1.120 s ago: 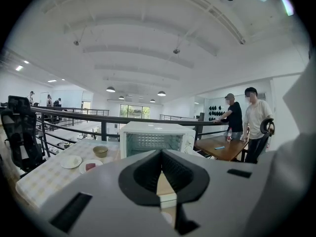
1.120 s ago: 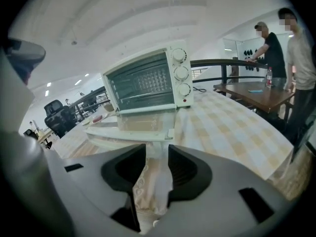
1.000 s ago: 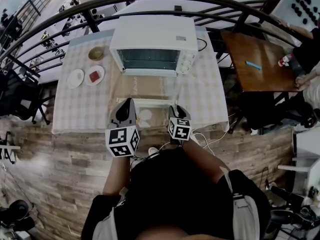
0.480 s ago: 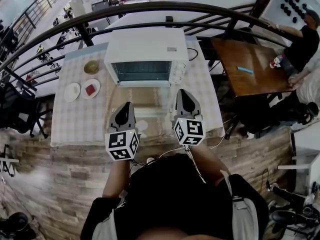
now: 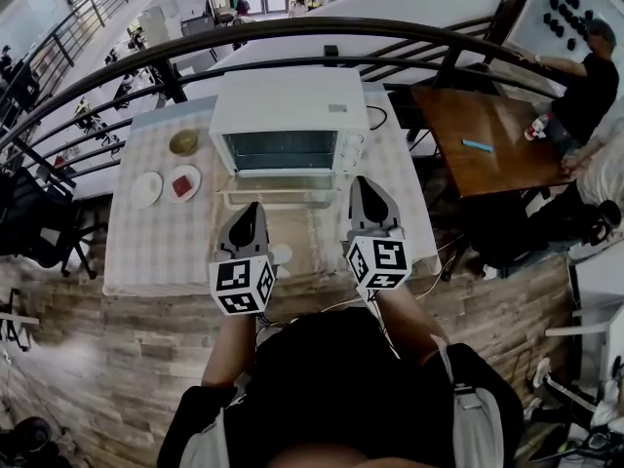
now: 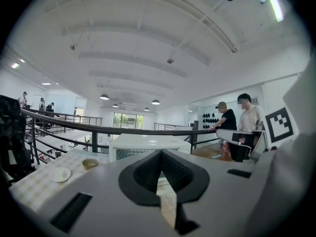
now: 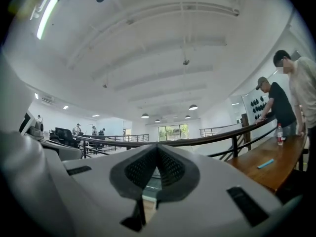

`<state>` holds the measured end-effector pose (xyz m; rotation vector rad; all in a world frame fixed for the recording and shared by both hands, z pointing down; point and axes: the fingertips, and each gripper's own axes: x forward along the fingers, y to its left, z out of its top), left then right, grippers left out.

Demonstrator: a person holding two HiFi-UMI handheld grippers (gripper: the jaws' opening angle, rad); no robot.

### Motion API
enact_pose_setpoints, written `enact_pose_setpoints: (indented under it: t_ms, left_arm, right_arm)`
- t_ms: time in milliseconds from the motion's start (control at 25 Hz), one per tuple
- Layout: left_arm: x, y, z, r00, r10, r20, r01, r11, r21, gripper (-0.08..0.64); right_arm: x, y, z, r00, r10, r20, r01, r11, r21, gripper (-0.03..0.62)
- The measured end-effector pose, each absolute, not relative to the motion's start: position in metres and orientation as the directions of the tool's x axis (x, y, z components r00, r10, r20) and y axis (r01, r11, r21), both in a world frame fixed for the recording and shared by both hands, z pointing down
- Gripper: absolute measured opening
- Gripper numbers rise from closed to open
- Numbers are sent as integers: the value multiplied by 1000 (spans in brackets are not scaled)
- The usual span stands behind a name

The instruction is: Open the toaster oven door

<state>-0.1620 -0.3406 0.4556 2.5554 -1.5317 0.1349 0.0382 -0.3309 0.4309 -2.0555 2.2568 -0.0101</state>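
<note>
A white toaster oven (image 5: 290, 105) stands at the back of a checkered table (image 5: 146, 252). Its glass door (image 5: 278, 185) is let down toward the front, with the handle bar (image 5: 278, 200) at its near edge. My left gripper (image 5: 252, 210) hovers in front of the door's left part and touches nothing; its jaws are shut and empty. My right gripper (image 5: 362, 183) is beside the door's right end, shut on nothing. In the left gripper view the oven (image 6: 148, 144) shows beyond the closed left gripper (image 6: 160, 154). In the right gripper view the right gripper (image 7: 157, 147) has its jaws together.
Two small plates (image 5: 146, 188) (image 5: 183, 180) and a bowl (image 5: 182, 142) sit left of the oven. A dark railing (image 5: 292, 29) curves behind the table. At right stands a wooden table (image 5: 487, 139), with a person (image 5: 585, 76) beside it. Cables (image 5: 419, 261) hang off the table's front edge.
My right gripper moved forward from the table's front edge to beside the door's right end. The left gripper stayed about where it was. The head view shifted.
</note>
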Motion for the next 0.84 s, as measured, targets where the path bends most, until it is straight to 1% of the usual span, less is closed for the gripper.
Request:
enact_pose_setpoints:
  t_ms: [840]
  left_arm:
    - [-167,-343,456,467,-869,161,-884,-458,95,14]
  right_arm:
    - [23,-333,441,-135,-990,-35,-986,137,-93,2]
